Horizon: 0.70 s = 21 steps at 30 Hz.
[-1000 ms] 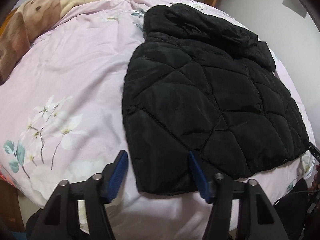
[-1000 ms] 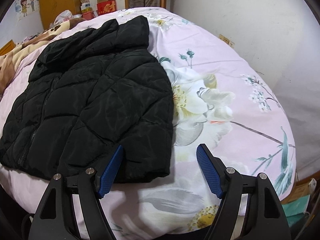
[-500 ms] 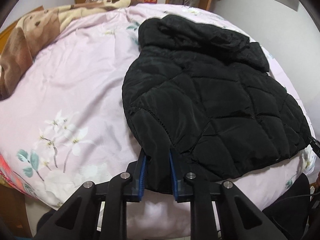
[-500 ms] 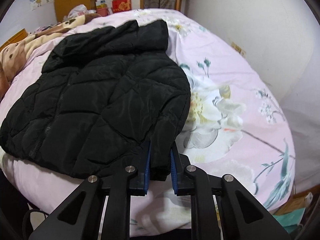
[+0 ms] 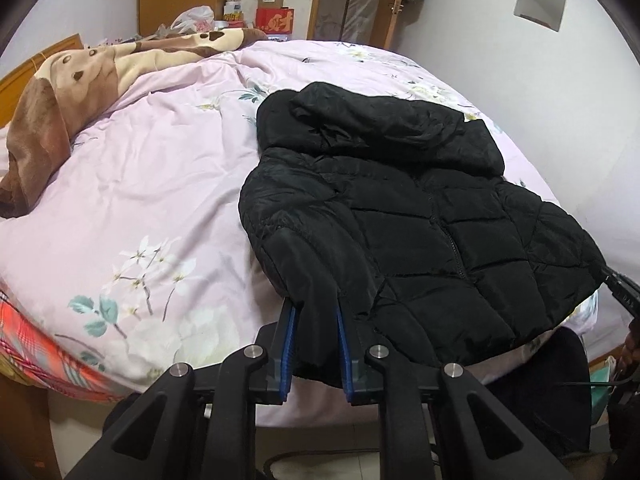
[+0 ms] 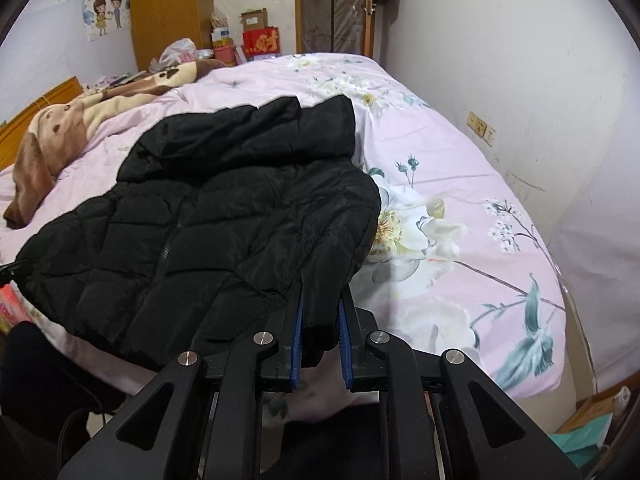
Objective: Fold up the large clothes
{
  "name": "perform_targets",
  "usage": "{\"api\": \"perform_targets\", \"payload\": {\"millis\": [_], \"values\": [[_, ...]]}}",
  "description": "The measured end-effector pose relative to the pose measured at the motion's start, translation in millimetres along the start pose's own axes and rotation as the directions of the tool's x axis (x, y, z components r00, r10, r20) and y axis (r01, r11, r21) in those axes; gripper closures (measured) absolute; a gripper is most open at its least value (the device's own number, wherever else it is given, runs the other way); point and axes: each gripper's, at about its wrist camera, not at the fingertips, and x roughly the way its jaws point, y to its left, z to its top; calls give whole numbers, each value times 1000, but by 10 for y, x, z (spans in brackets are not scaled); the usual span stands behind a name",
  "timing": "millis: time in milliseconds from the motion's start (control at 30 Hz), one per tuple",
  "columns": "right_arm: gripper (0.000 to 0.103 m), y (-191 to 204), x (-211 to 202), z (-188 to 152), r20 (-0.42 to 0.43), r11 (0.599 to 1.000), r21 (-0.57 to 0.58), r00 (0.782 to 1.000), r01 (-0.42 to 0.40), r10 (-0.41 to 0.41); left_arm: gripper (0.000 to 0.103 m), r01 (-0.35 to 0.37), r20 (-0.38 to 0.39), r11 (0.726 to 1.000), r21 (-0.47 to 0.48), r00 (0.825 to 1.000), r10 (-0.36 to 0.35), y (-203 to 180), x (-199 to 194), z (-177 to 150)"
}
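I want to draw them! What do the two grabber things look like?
Both look alike. The left gripper and right gripper are black, with angular arms that have triangle-shaped holes, round silver bolts, and bright blue ridged pads lining the two fingers. No hands or sleeves show.

The jacket (image 5: 420, 216) hem corners vanish between the jaws in both views. The brown blanket (image 5: 60, 120) is cut off at the left edge. Far boxes' (image 6: 260, 40) lettering is unreadable.
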Motion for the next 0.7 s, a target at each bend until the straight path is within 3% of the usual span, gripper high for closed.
{"api": "perform_targets", "payload": {"millis": [333, 500, 700], "values": [[88, 144, -527, -62, 82, 999, -44, 997, 0, 3, 85, 32, 42, 999, 3, 999, -32, -33, -459, -125], [89, 151, -550, 96, 107, 999, -41, 994, 1, 3, 85, 60, 74, 998, -21, 996, -58, -8, -550, 68], [89, 223, -514, 466, 146, 999, -47, 989, 11, -4, 85, 71, 110, 997, -39, 992, -67, -22, -494, 527]]}}
